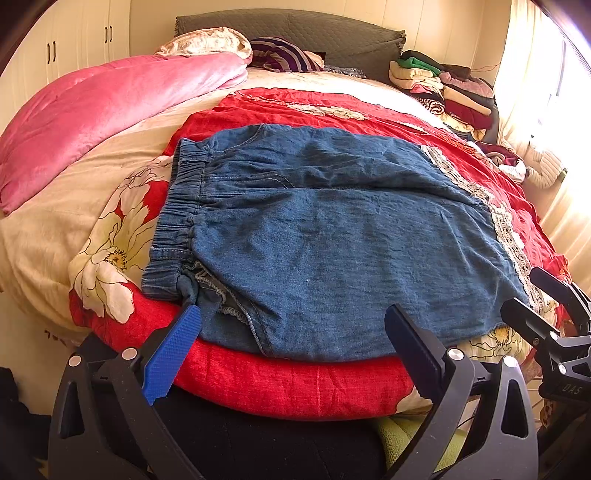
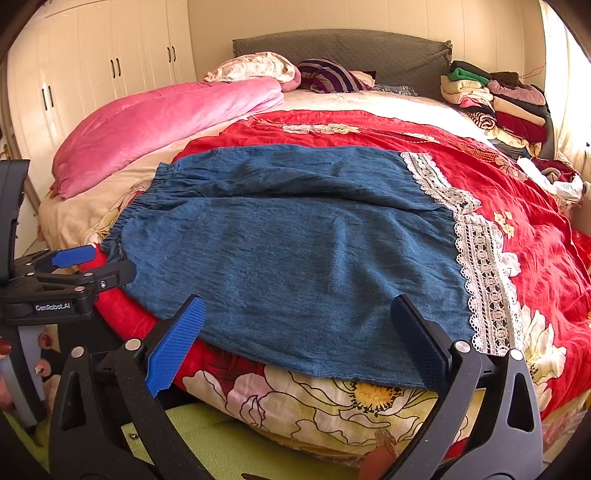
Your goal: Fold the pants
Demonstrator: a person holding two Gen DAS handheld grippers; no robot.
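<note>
Jaws of both grippers were seen spread wide, nothing pinched between them. Left gripper [image 1: 295, 343] was held at the near edge of the bed [image 1: 288, 387], just short of the pants [image 1: 314, 240], at the waistband end. Right gripper [image 2: 299, 339] was held at the same edge, nearer the lace hem [image 2: 484, 273]. Pants were laid flat on the red quilt [image 2: 498, 177], leg over leg, waistband [image 1: 173, 221] toward the left edge, hem toward the right. Pink blanket [image 1: 110, 114] was noted along the far left side; a clothes pile [image 1: 450, 92] at the far right corner by the headboard [image 1: 332, 33].
</note>
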